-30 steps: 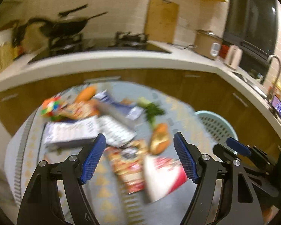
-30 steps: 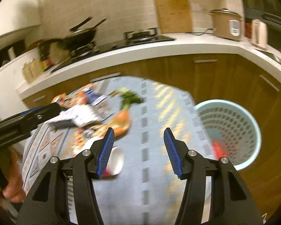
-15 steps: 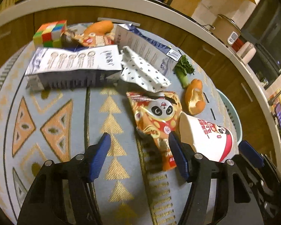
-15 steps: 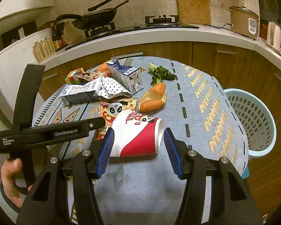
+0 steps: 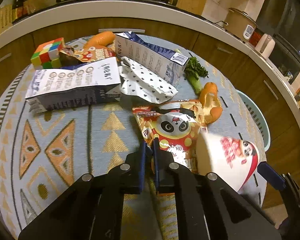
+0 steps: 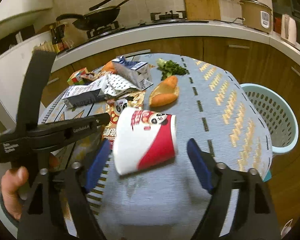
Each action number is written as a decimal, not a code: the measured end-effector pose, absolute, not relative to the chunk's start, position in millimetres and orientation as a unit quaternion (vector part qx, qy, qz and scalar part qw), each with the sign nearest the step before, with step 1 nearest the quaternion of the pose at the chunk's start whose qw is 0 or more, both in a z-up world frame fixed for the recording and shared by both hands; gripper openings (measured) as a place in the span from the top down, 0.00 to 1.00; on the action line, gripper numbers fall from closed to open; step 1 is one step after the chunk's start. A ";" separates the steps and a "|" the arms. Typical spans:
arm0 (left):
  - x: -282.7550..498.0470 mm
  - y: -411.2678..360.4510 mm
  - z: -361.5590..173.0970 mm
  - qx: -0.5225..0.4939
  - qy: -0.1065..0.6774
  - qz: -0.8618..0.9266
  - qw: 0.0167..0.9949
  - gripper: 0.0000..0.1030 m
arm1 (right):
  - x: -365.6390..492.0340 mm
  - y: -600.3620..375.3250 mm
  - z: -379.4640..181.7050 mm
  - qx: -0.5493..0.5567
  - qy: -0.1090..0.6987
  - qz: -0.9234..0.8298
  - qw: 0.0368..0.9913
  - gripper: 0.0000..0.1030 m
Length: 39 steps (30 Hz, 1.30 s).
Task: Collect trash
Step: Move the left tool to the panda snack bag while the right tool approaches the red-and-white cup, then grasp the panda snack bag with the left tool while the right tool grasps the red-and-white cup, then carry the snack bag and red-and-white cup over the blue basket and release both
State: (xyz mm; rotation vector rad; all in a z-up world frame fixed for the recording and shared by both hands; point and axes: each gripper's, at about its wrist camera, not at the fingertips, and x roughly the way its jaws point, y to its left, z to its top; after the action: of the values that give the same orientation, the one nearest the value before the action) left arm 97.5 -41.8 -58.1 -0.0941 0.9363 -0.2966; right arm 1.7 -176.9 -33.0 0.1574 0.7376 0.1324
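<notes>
right gripper (image 6: pixel 148 160): jaws wide, paper cup (image 6: pixel 145 138) lay on its side between them, long axis across | left gripper (image 5: pixel 149 150): jaws pinched snack bag (image 5: pixel 170 132) edge | basket (image 6: pixel 274 116) further right, beside worktop (image 6: pixel 170 200)

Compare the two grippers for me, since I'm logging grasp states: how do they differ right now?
The left gripper has its jaws closed on the edge of the panda snack bag; the right gripper has its jaws wide apart. The left one grips flat packaging on the table; the right one straddles the paper cup lying on its side, not clamping it. Both have blue pads on black frames.
</notes>
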 end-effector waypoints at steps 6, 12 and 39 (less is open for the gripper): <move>90.4 -28.0 -55.5 -0.044 0.444 -0.130 0.885 0.95 | 18.2 -159.9 -45.7 0.076 0.395 0.062 0.914 0.19; 93.1 -8.0 -58.6 -0.056 0.449 -0.123 0.883 0.95 | 25.3 -154.7 -54.4 0.065 0.407 0.057 0.909 0.19; 83.5 -73.5 34.7 -0.034 0.365 -0.196 0.910 0.96 | 19.5 -279.1 18.1 0.085 0.311 -0.069 0.944 0.27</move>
State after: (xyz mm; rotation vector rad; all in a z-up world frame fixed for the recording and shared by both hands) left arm 83.5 -73.5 34.7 -0.0699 0.7518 -0.4037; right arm 19.5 -279.1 18.1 0.1727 0.6346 -0.1409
